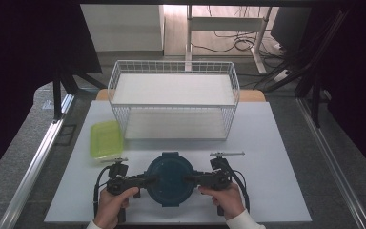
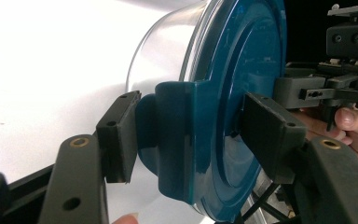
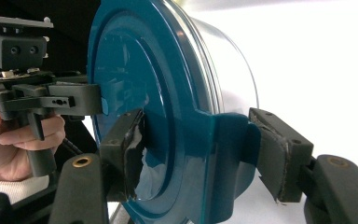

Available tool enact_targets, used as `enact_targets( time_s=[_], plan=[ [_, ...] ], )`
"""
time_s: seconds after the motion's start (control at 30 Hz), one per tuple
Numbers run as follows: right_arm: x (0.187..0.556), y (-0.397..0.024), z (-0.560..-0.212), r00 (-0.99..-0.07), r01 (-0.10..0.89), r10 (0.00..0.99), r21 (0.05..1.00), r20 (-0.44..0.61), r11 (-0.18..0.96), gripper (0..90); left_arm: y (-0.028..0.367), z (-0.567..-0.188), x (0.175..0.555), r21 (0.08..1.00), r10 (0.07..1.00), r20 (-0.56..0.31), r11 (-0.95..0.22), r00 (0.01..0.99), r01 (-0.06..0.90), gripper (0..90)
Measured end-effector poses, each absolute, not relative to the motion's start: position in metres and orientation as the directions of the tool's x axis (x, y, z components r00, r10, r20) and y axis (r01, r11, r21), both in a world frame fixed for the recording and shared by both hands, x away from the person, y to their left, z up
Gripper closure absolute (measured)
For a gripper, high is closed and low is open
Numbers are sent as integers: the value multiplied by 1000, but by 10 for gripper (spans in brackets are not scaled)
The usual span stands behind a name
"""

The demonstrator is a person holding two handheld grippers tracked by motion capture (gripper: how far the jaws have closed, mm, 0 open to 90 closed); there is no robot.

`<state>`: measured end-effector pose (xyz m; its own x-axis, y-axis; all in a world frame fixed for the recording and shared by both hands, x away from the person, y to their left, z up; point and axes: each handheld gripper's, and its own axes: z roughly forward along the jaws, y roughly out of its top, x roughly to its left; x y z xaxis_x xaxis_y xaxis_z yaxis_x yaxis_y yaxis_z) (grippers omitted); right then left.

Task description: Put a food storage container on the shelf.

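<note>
A round clear container with a dark teal lid (image 1: 169,177) stands near the front edge of the white table (image 1: 271,191). My left gripper (image 1: 153,180) comes in from its left side, my right gripper (image 1: 188,180) from its right. In the left gripper view the left gripper (image 2: 193,135) has its pads clamped across the lid's side clip (image 2: 177,135), one pad under the clip and the other on the lid's top. The right gripper view shows my right gripper (image 3: 200,154) shut the same way on the opposite clip (image 3: 223,158). The clear body (image 3: 228,60) sits beneath the lid.
A white wire basket (image 1: 173,63) with two tiers stands at the back middle of the table. A lime green flat container (image 1: 106,138) lies to the front left of the basket. Metal rails (image 1: 38,162) run along both sides of the table.
</note>
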<state>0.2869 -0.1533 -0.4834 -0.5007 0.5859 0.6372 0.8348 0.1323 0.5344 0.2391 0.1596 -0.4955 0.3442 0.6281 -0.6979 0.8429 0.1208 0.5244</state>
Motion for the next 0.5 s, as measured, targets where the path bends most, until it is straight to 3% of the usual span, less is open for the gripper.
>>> enact_targets(
  time_s=[0.5],
  plan=[
    [293,-160,-465,-532,808,597,571,600,147,381,153,-483,249,538,611,-699,105,373,836,396]
  ],
)
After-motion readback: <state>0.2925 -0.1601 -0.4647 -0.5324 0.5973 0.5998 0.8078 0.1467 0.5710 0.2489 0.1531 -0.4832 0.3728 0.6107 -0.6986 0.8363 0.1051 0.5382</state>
